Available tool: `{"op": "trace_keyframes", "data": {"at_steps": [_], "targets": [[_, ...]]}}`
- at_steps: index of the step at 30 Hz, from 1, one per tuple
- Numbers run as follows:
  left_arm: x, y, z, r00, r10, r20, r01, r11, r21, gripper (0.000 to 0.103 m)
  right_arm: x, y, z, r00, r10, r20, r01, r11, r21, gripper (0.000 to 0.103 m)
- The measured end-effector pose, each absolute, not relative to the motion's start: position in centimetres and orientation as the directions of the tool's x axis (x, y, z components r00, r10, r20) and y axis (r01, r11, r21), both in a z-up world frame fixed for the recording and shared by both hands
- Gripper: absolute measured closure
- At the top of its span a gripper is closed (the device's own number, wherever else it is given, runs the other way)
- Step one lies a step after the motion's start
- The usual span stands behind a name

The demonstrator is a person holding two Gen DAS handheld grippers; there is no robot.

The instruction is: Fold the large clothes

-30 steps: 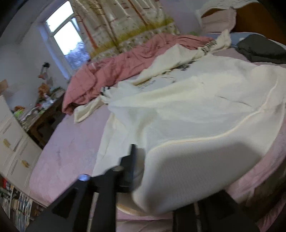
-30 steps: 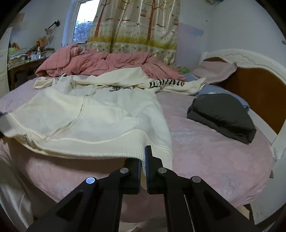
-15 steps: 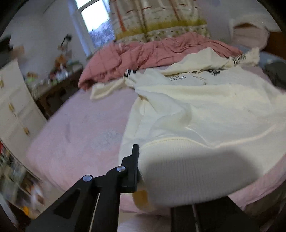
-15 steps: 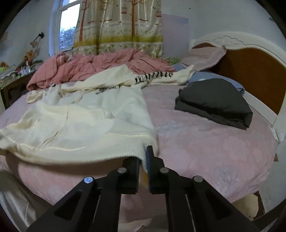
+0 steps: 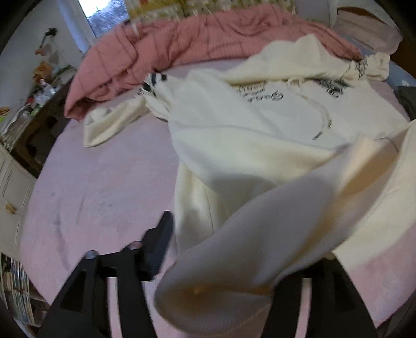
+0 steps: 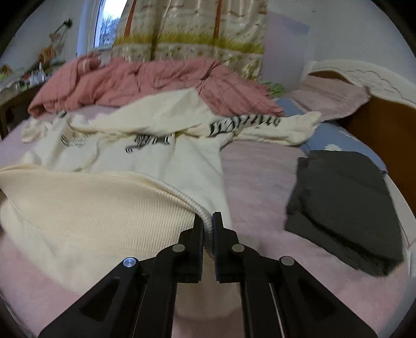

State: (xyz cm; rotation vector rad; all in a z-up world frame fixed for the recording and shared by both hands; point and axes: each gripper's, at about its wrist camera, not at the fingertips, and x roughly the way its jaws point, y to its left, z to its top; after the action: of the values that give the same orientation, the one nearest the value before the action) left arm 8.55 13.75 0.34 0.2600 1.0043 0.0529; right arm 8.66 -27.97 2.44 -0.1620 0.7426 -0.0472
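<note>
A: Garment?

B: Cream hoodie, spread across the pink bed sheet, black lettering and drawstrings up. One sleeve trails off toward the pink quilt at the far side.

A: Left gripper?

B: Jaws opening, set wide. The ribbed hem of the hoodie hangs between them (blurred, draped over the right finger). Left finger stands clear of the cloth, so nothing is pinched there.

A: Right gripper?

B: Clamped on the ribbed hem. Both pads press the rolled edge of it and lift that corner off the sheet.

A: Anything else on the bed?

B: Folded dark grey garment to the right, well apart from the hoodie. Pillow against the headboard. Patterned curtain and window behind the quilt.

A: Left side of the room?

B: Cluttered dark wooden desk beside the bed, white cabinet nearer (contents of the desk too small to name).
</note>
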Motion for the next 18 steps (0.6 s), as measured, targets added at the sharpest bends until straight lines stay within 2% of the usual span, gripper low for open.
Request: {"op": "trace_keyframes", "data": {"at_steps": [1,6,8,9,10,11,13,16,18], "targets": [[9.1,14.0,0.0,0.531,0.164,-0.831,0.080,0.967,0.242,0.022,9.2,-27.9,1.8,0.729,-0.106,-0.676,-0.012,0.986,-0.167,0.096],[10.2,16.9,0.4,0.486,-0.021,-0.874,0.139,0.989,0.054,0.015,10.4,-28.8,0.4,0.727,-0.057,-0.684,-0.035,0.992,-0.120,0.093],[9.2,17.5,1.4,0.500,-0.078,-0.862,0.157,0.988,0.001,0.015,10.2,-29.5,0.8,0.733,-0.035,-0.680,-0.032,0.996,-0.085,0.088],[8.3,17.6,2.0,0.522,-0.084,-0.849,0.162,0.987,0.002,0.014,10.2,-29.9,1.0,0.727,-0.028,-0.686,-0.022,0.998,-0.064,0.078],[7.4,17.4,2.5,0.549,-0.082,-0.832,0.171,0.985,0.016,0.012,10.1,-30.6,1.2,0.721,-0.013,-0.692,-0.012,0.999,-0.031,0.068],[6.7,17.1,3.0,0.576,-0.069,-0.815,0.176,0.983,0.042,0.011,9.9,-31.4,1.5,0.722,0.012,-0.692,-0.008,1.000,0.009,0.065],[6.0,16.5,3.4,0.620,0.019,-0.785,0.131,0.983,0.128,0.009,9.3,-32.9,2.2,0.737,-0.044,-0.675,0.060,0.998,0.001,0.054],[5.4,15.2,3.2,0.656,0.183,-0.732,-0.037,0.977,0.211,0.010,8.0,-35.2,2.9,0.753,-0.073,-0.654,0.120,0.992,0.028,0.053],[4.3,13.5,3.7,0.711,0.162,-0.684,-0.020,0.977,0.210,0.010,7.2,-36.4,2.9,0.756,-0.047,-0.653,0.132,0.988,0.081,0.053]]}}
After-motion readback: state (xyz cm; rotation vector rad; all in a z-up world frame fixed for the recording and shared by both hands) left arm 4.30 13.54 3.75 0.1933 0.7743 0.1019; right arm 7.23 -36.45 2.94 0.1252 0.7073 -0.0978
